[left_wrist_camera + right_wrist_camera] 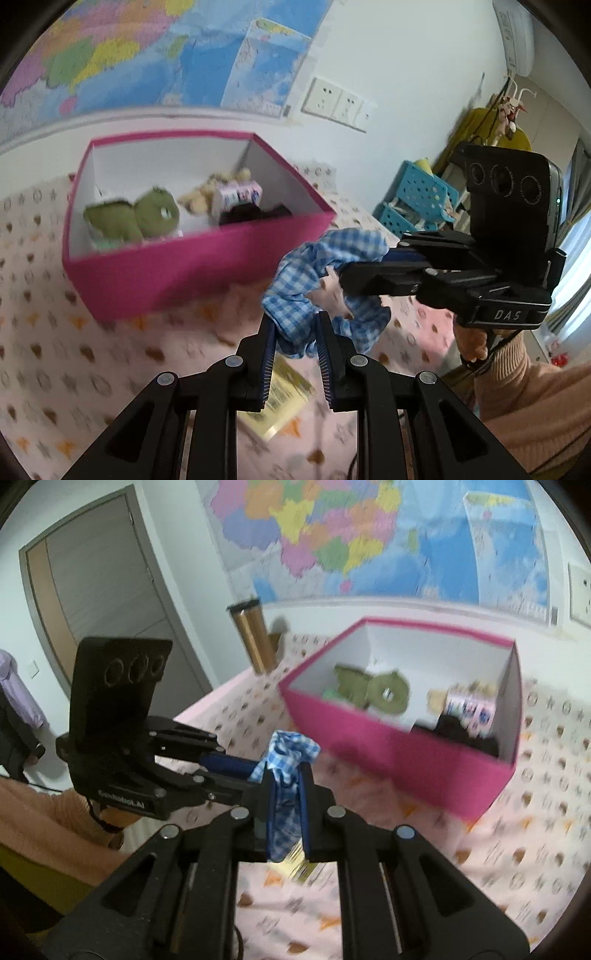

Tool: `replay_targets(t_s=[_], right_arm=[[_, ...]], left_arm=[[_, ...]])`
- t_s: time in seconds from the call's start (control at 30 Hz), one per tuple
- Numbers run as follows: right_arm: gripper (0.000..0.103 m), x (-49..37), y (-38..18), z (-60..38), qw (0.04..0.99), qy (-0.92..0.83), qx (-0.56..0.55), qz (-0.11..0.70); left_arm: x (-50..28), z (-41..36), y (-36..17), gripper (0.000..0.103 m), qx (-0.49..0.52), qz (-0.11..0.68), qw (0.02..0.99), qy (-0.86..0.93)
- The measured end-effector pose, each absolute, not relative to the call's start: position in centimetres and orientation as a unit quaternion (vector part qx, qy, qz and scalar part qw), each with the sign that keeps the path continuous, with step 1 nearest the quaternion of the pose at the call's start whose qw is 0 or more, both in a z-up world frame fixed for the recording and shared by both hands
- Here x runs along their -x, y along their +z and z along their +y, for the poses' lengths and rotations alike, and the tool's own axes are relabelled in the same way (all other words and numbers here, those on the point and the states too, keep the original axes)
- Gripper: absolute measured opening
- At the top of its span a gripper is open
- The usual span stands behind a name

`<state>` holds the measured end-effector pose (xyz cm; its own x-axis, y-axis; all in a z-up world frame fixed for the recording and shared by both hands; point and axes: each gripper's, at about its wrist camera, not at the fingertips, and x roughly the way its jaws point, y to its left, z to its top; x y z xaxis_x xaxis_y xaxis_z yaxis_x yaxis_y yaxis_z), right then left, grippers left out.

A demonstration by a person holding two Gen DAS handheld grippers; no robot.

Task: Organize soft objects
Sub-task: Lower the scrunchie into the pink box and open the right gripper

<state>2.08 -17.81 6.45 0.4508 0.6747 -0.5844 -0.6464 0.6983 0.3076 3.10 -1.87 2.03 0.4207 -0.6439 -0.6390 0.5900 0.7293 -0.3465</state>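
A blue-and-white checked cloth [325, 291] hangs in the air between both grippers, above the pink bedspread. My left gripper [295, 321] is shut on its lower edge. My right gripper [286, 771] is shut on the same cloth [290, 751] and also shows in the left wrist view [341, 275], coming in from the right. A pink open box [207, 266] stands on the bed behind the cloth. It holds a green plush toy [147, 218], a beige plush [201, 197], a small printed pack [240, 194] and a dark item [255, 214].
A yellow-green booklet [284, 398] lies on the bedspread under the grippers. A wall map [147, 48] hangs behind the box. Blue plastic baskets [417, 199] stand at the right. A door [99, 583] and a gold cylinder [255, 635] are at the left.
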Motion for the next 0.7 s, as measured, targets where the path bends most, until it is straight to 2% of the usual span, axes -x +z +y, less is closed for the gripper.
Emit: replay_targets(t_s=[0.37, 0.7], right_arm=[[0.012, -9.8, 8.1, -18.1, 0.866, 0.365, -0.047, 0.338], [0.012, -16.3, 4.9, -18.0, 0.861, 0.333, -0.08, 0.377]], left_arm=[[-10.4, -2.0, 4.9, 0.021, 0.022, 0.375, 0.869, -0.322], [-15.6, -3.5, 2.4, 0.019, -0.002, 0.405, 0.874, -0.267]])
